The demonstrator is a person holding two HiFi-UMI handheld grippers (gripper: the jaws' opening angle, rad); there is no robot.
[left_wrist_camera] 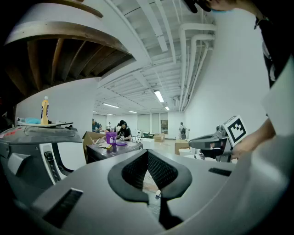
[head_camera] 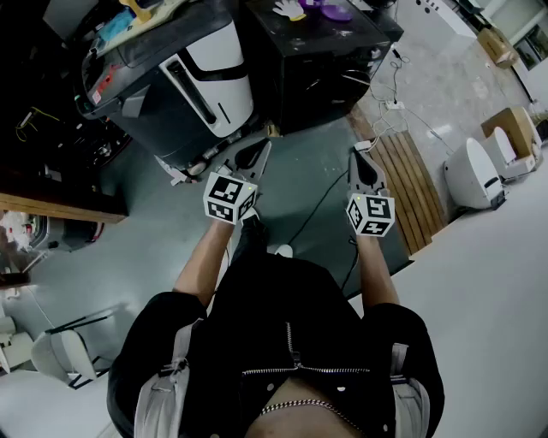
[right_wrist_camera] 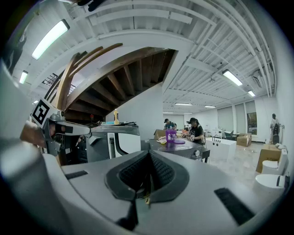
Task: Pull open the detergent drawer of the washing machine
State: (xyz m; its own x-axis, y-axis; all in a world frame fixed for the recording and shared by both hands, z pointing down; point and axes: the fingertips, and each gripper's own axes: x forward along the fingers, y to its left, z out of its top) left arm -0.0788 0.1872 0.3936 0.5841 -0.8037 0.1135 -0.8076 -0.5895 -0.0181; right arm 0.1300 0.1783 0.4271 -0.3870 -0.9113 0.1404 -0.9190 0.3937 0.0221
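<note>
Stands upright as a big grey washing machine [head_camera: 171,94] with a white front and a long black handle, just left of the black table [head_camera: 317,60], detergent drawer too small to pick out.

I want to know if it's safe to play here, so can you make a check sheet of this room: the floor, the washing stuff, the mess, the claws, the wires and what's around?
Surface: smooth grey-green floor.
Job's things: washing machine stands ahead to the left; its detergent drawer can't be made out; neither claw touches it.
Clutter: yellow bottle on the machine; purple items on the black table.
Grippers: left claw and right claw are both shut and empty.
Cables: black cable and white plug strip lie on the floor.
Surroundings: wooden slats, cardboard box, people working far off.
</note>
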